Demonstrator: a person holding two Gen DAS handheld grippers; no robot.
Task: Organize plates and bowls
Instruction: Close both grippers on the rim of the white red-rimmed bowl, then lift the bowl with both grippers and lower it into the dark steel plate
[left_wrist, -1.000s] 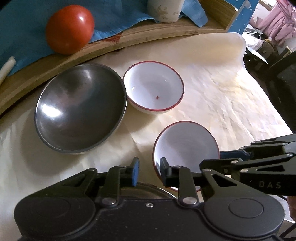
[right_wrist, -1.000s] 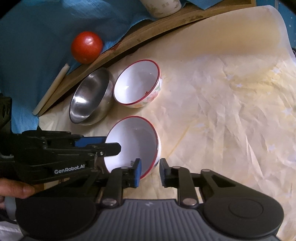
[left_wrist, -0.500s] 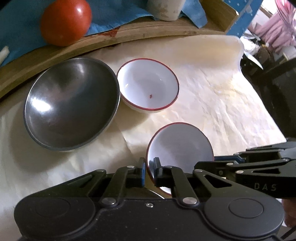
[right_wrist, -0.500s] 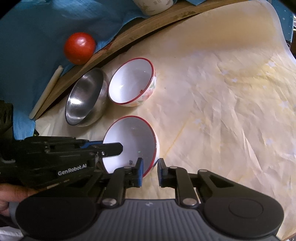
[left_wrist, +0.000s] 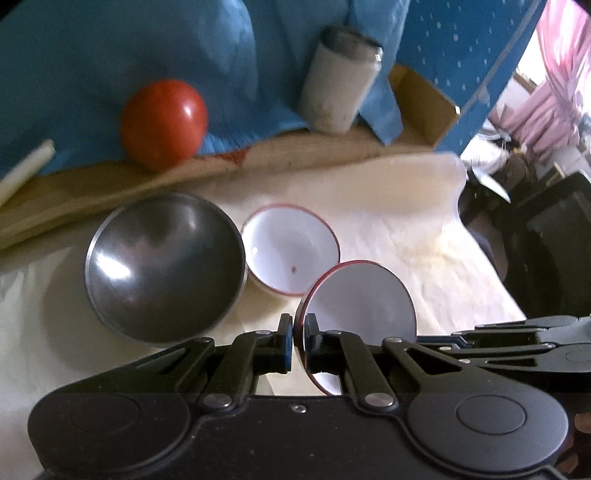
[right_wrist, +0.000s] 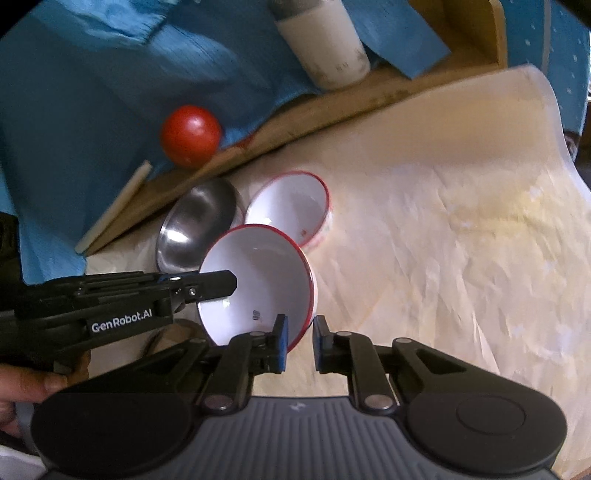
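Observation:
My left gripper is shut on the rim of a white red-rimmed bowl and holds it tilted above the cream table cover. The same bowl shows in the right wrist view, with my right gripper also closed on its near rim. A second white red-rimmed bowl rests behind it, beside a steel bowl. Both also show in the right wrist view: white bowl, steel bowl.
A red tomato and a white cup sit on blue cloth over a wooden board at the back. A pale stick lies at the left. The cover's edge drops off at the right.
Both grippers closed on the near bowl's rim. The bowl has been lifted and tilted, and it now partly overlaps the far white bowl in view.

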